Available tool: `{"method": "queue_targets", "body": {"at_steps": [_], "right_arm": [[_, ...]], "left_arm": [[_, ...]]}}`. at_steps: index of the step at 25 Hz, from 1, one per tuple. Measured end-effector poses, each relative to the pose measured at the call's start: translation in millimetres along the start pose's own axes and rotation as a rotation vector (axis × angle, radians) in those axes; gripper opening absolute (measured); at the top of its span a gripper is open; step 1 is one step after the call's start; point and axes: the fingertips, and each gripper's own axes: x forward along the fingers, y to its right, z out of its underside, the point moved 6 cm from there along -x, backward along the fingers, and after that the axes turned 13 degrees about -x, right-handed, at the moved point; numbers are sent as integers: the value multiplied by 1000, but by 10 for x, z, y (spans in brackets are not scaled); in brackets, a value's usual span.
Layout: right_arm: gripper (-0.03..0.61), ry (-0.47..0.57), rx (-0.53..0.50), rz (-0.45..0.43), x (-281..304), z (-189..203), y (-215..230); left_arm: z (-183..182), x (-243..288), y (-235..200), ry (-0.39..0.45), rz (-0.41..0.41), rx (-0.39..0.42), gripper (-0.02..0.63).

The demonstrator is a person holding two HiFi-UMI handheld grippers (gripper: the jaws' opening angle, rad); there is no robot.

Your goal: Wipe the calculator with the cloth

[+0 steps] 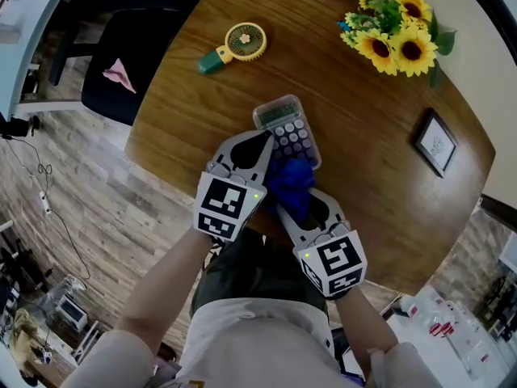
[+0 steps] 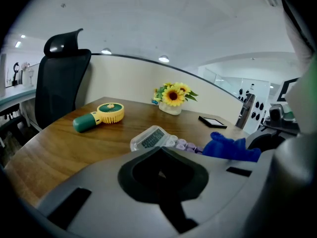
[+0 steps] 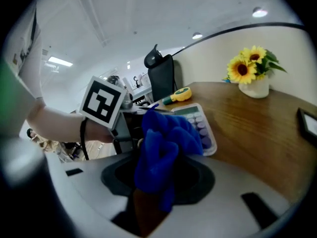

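Obs: calculator flat on round wood table, near centre, display end away from person. R gripper pinching bunched blue cloth. Cloth bulges out past jaws, lies over calc's near key rows. L gripper jaws pressed together, nothing betw. them, tips at calc's near-left edge; contact can't be told. Farther back on table: yellow-green hand fan, sunflowers, picture frame to R. Black chair at far-left side.
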Motion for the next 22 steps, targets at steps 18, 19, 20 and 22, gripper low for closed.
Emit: {"method": "queue_targets", "body": {"at_steps": [18,19,20,22], "right_arm": [[158,62,105,-161,47,197,103],[158,61,118,-154,-1,226,161],[156,58,126,-140,-44,251,225],[155,56,153,-106,-120,292,372]], "left_arm": [[-15,7,-19,-24,40,9,2],[-14,8,-19,-24,41,12,2],[-15,9,-20,-25,41,13,2],[-17,9,-22,-25,41,15,2]]}}
